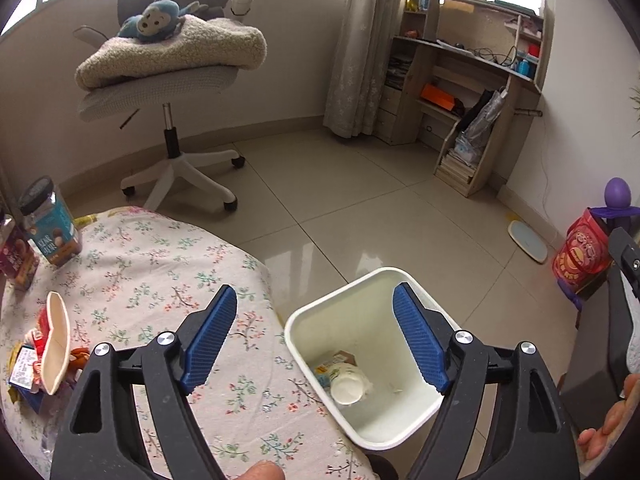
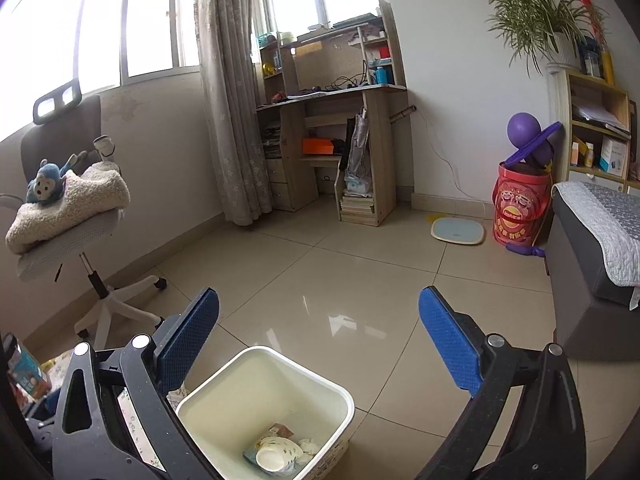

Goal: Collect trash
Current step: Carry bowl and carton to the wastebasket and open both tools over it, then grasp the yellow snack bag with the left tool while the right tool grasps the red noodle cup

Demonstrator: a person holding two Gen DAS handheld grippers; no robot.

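A white trash bin (image 1: 404,280) stands on the floor beside the table; it also shows in the right wrist view (image 2: 304,364). A paper cup (image 1: 347,388) and some wrappers lie in its bottom, and the cup shows in the right wrist view (image 2: 274,456) too. My left gripper (image 1: 316,336) is open and empty, above the table edge and the bin. My right gripper (image 2: 320,344) is open and empty, above the bin. On the floral tablecloth (image 1: 160,272) at the left lies a flattened cream paper cup (image 1: 56,344) over colourful wrappers (image 1: 24,364).
A jar with a black lid (image 1: 50,222) and a dark red packet (image 1: 14,256) stand at the table's far left. An office chair (image 1: 172,80) with a blanket and a plush monkey stands behind. A desk shelf (image 2: 332,128), a red bucket (image 2: 520,204) and a grey seat (image 2: 600,272) are around.
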